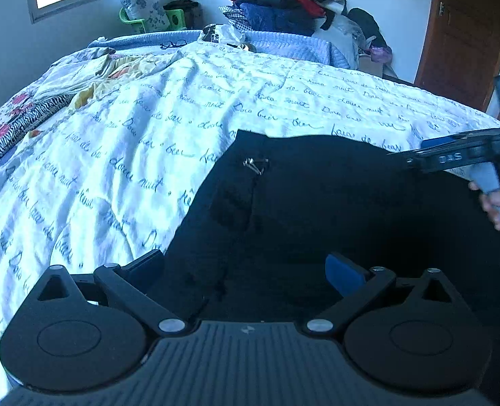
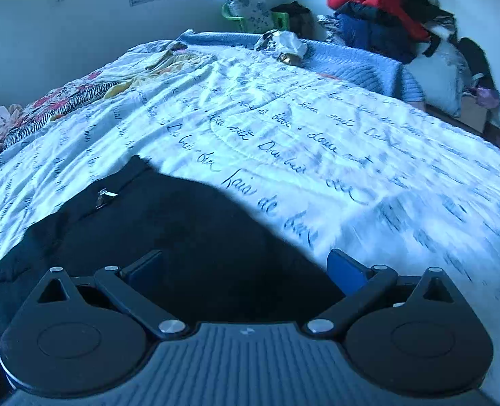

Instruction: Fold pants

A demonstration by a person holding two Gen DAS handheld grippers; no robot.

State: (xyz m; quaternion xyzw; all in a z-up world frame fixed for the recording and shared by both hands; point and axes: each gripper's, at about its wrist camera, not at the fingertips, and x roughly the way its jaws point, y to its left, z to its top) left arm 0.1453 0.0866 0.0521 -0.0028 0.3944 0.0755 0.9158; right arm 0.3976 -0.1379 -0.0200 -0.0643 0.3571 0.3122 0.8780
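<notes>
Black pants lie spread on the bed, waistband away from me, with a metal clasp at the fly. My left gripper is open and empty, its fingers wide apart just above the pants. My right gripper is open and empty over the pants' right edge. It also shows at the right of the left wrist view, held by a hand. The clasp shows in the right wrist view.
The bed is covered by a white quilt with blue script. Crumpled floral and yellow cloth lies at far left. A clothes pile stands behind the bed. A brown door is at right.
</notes>
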